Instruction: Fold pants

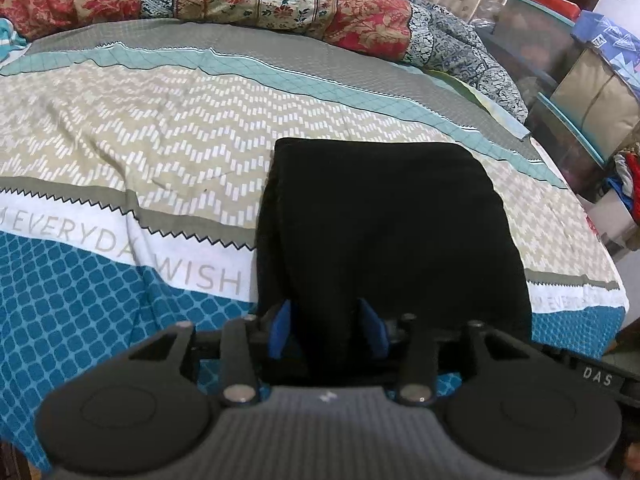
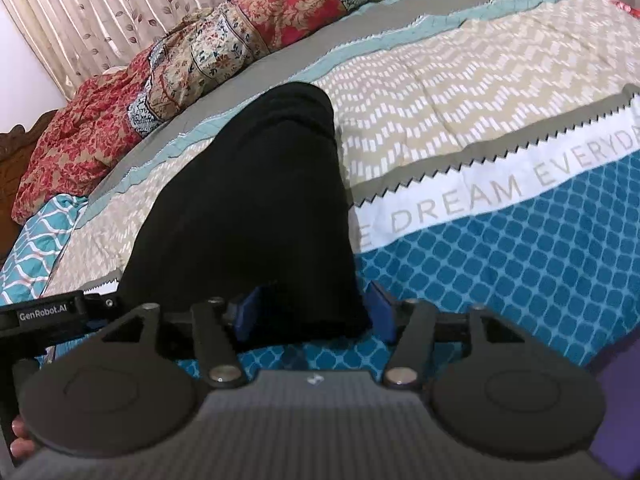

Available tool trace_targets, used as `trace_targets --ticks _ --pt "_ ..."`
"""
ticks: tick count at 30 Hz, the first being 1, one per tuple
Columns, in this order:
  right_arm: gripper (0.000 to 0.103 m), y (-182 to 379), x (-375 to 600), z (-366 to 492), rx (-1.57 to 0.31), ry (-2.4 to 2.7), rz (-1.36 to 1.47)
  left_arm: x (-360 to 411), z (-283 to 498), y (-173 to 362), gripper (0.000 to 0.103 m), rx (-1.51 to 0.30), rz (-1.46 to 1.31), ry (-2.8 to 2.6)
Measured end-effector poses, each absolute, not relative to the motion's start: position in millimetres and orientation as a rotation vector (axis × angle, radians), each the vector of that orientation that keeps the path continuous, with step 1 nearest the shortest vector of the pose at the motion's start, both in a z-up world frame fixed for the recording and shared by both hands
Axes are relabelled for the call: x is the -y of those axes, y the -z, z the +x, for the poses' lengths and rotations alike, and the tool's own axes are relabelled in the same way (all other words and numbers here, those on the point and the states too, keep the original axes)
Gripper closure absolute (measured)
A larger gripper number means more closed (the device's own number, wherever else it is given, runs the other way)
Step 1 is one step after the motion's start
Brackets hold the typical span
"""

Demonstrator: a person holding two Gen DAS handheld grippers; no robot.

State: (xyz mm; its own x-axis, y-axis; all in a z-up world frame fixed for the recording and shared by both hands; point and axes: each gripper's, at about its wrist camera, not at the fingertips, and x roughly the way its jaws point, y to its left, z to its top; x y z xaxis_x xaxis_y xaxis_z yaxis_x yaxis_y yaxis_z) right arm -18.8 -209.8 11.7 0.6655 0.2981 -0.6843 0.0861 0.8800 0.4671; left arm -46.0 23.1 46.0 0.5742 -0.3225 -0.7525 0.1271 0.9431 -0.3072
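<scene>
From the left wrist camera, the black pants (image 1: 384,236) lie on the bed's patterned bedspread (image 1: 160,128) as a folded block, roughly rectangular, with a straight far edge and rounded corners. The cloth is plain and dark, with a long soft crease running from the near left up its surface and a thick layered left edge. The near end of the block reaches the left claw (image 1: 328,326), whose blue fingers (image 1: 280,328) stand apart with the near edge of the pants between them; I cannot tell whether the cloth is pinched, and the gap reads as wide. A red floral quilt (image 1: 240,0) is bunched along the far side of the bed, well apart from the pants.

From the right wrist camera, the same pants (image 2: 248,208) run away from the lens as a long dark slab, narrowing toward a rounded far end that lies over the teal and grey bands of the bedspread (image 2: 480,128). The right edge is a clean fold. The right claw (image 2: 316,312) has its blue fingers (image 2: 382,308) spread apart, straddling the near right corner of the pants. The red quilt (image 2: 120,112) lies beyond, below a leaf-print curtain (image 2: 100,12).
</scene>
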Motion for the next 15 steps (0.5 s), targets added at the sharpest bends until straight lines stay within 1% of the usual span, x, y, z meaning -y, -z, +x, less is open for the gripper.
trace_targets --ticks 1,2,6,11,15 --pt "0.04 -9 209 -18 -0.853 -0.125 0.502 -23 -46 -46 0.061 -0.923 -0.225 0.264" --pt "0.035 -7 209 -18 -0.865 -0.124 0.51 -22 -47 -46 0.06 -0.921 -0.22 0.261" --pt "0.03 -2 209 -19 -0.872 -0.133 0.52 -23 -47 -45 0.054 -0.919 -0.216 0.253" --pt "0.017 0 204 -21 -0.85 -0.162 0.508 -26 -47 -42 0.049 -0.921 -0.223 0.247" --pt "0.014 2 204 -23 -0.829 -0.173 0.517 -27 -47 -40 0.045 -0.921 -0.226 0.244"
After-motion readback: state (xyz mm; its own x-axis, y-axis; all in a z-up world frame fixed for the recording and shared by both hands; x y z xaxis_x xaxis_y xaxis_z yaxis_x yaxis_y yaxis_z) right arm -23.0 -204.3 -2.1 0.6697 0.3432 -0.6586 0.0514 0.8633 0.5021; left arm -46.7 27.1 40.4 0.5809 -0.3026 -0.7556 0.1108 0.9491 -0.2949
